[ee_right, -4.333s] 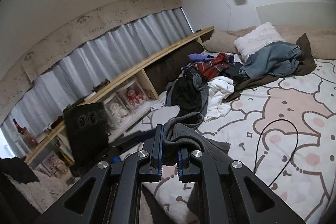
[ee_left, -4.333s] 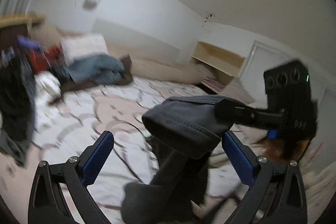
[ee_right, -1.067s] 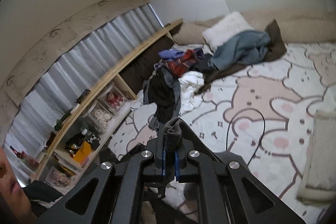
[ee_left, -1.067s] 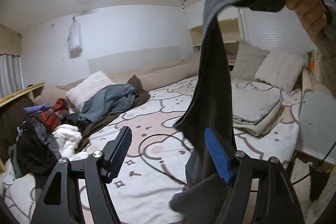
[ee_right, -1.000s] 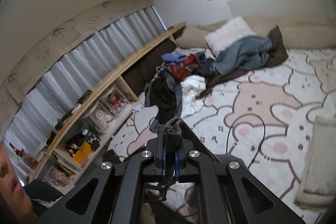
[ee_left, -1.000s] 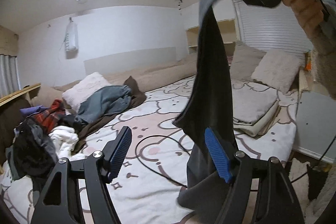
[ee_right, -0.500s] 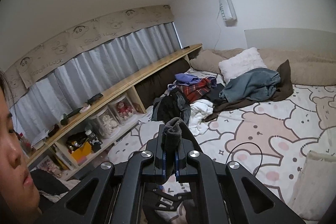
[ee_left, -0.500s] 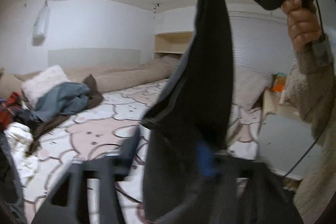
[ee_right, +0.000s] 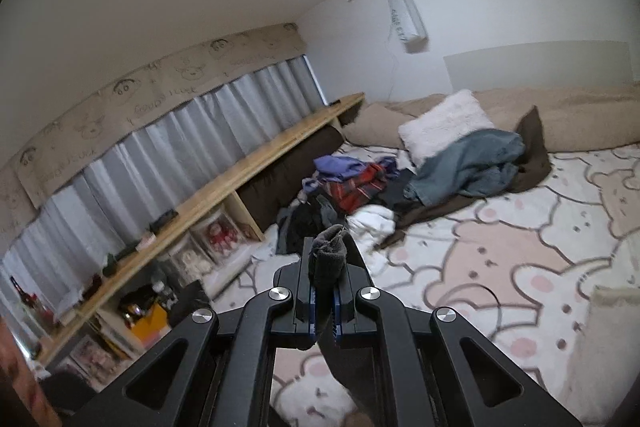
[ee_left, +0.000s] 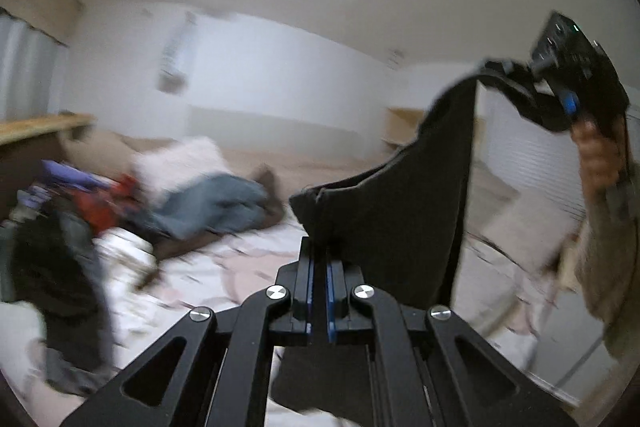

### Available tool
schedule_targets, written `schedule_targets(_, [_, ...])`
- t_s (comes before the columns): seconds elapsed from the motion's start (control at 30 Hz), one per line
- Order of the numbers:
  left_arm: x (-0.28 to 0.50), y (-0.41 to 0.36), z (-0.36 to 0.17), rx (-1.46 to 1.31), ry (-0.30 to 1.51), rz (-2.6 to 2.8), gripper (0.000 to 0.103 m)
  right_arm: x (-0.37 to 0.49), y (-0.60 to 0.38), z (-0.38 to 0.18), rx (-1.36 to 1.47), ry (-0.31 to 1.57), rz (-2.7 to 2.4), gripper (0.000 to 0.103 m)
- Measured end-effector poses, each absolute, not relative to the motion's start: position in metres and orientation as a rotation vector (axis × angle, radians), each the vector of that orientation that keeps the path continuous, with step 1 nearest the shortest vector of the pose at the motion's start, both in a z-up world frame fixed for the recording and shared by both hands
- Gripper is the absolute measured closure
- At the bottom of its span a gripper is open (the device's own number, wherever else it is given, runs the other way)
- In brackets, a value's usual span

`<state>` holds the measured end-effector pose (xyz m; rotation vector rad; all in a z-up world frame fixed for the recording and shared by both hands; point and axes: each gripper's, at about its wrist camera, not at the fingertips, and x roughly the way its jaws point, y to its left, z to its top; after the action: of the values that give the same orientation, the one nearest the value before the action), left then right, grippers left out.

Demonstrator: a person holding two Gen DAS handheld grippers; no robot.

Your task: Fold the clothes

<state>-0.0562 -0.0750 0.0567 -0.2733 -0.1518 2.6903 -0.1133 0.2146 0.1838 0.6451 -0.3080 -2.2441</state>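
Holding: a dark garment (ee_left: 404, 211) is hanging stretched between both claws, above the bed (ee_right: 520, 251).
Left gripper (ee_left: 318, 267): its jaws are pressing together on the garment's lower edge, which is bunching just above and ahead of the blue pads; most of the cloth is spreading up and to the right of this claw.
Right gripper (ee_right: 325, 287): its jaws are pinching a rolled wad of the same dark cloth, which is poking out just past the tips while the rest is drooping below the claw. In the left wrist view this claw (ee_left: 516, 87) is sitting high at the right, with the person's hand (ee_left: 596, 155) gripping its handle.
Risk, thin bite: the left claw seems to be catching only a narrow hem, so tugging the cloth taut is likely to pull it free.
Risk, twist: the span between the claws is sagging and curling, so laying it down now is likely to fold in a crease.
Risk, clutter: a clothes pile (ee_right: 352, 183) is lying beyond the right claw; a low swing could be snagging it.
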Motion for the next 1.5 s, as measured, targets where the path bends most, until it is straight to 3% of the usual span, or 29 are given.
schedule_targets(0.33, [-0.007, -0.156, 0.142, 0.071, -0.008, 3.152, 0.098, -0.16, 0.109, 0.223, 0.507, -0.281, -2.098, 0.096])
schedule_targets(0.53, [0.002, -0.164, 0.099, -0.106, -0.003, 3.118, 0.096, -0.154, 0.081, 0.218, 0.521, -0.233, -2.009, 0.096])
schedule_targets(0.6, [-0.004, -0.155, 0.059, -0.225, -0.057, 3.054, 0.075, -0.15, 0.082, 0.212, 0.528, -0.23, -2.0, 0.096])
schedule_targets(0.63, [-0.007, -0.148, 0.037, -0.287, -0.076, 3.024, 0.052, -0.147, 0.084, 0.209, 0.537, -0.225, -2.0, 0.096])
schedule_targets(0.67, [-0.01, -0.141, 0.022, -0.323, -0.078, 3.007, 0.046, -0.145, 0.087, 0.204, 0.552, -0.21, -2.006, 0.096])
schedule_targets(0.8, [-0.009, -0.11, -0.028, -0.429, -0.065, 2.929, 0.045, -0.137, 0.097, 0.184, 0.61, -0.15, -2.031, 0.096])
schedule_targets(0.93, [-0.017, -0.082, -0.052, -0.489, -0.161, 2.784, 0.029, -0.131, 0.115, 0.165, 0.686, -0.147, -2.036, 0.096])
schedule_targets(1.23, [-0.01, -0.016, -0.085, -0.595, -0.185, 2.476, 0.028, -0.114, 0.153, 0.168, 0.691, -0.203, -2.069, 0.096])
schedule_targets(1.5, [-0.015, 0.026, -0.103, -0.621, -0.084, 2.512, 0.029, -0.11, 0.162, 0.178, 0.648, -0.257, -2.087, 0.096])
